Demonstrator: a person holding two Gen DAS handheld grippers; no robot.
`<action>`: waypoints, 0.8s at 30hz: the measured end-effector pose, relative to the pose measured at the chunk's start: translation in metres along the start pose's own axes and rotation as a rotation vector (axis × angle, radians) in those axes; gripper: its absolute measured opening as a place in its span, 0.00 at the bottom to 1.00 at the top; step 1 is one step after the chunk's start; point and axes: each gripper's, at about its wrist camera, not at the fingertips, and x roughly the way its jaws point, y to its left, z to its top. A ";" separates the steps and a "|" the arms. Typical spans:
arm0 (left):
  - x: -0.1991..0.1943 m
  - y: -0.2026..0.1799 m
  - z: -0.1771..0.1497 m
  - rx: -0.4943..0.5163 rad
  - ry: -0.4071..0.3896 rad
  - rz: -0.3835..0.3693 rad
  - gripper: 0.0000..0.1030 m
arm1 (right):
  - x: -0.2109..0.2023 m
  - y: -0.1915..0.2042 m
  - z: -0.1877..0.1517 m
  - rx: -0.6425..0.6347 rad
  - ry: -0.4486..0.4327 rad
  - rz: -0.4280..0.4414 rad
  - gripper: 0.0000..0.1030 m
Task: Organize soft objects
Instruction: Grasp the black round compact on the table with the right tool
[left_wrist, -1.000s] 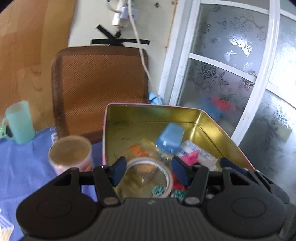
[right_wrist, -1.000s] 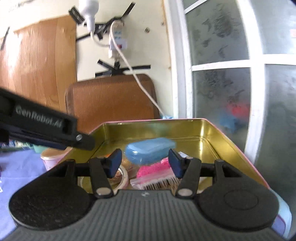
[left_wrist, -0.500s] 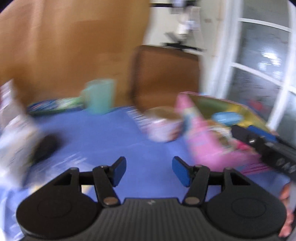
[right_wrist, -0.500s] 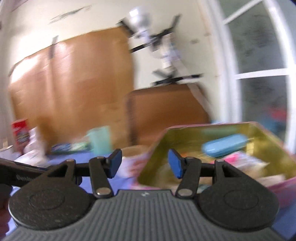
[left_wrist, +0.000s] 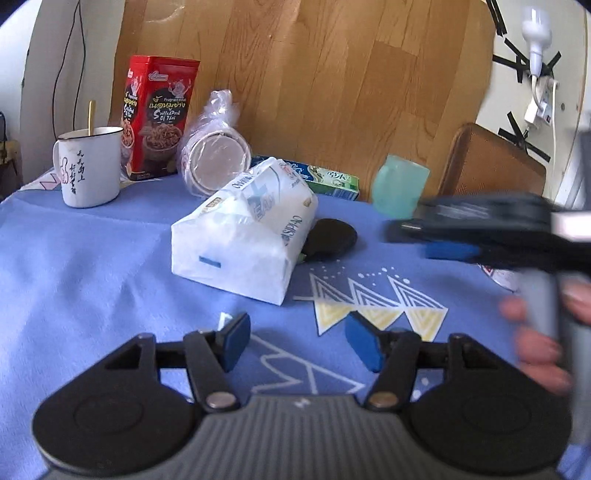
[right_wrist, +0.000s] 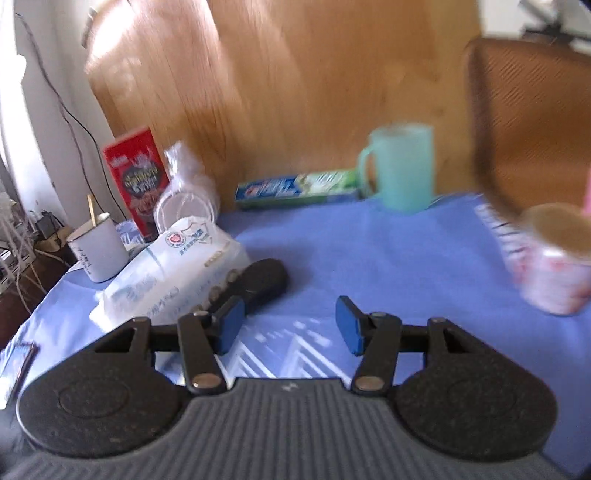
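Both tools have swung away from the gold tin to the blue-clothed surface (left_wrist: 92, 258). Left tool (left_wrist: 297, 341) hangs released and empty, its jaws having eased wider; the tissue pack (left_wrist: 243, 236) lies at its 11 o'clock, touching a black disc (left_wrist: 332, 238). Right tool (right_wrist: 288, 325) gapes empty too, tissue pack at 10 o'clock.
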 end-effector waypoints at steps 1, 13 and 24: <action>-0.001 0.002 0.001 -0.006 -0.007 -0.009 0.57 | 0.011 0.006 0.003 -0.014 0.015 -0.010 0.56; -0.008 0.006 -0.002 -0.053 -0.048 -0.059 0.60 | 0.064 0.031 0.010 -0.112 0.087 -0.036 0.62; -0.007 0.005 -0.002 -0.057 -0.038 -0.041 0.61 | 0.043 0.031 -0.003 -0.262 0.073 -0.067 0.15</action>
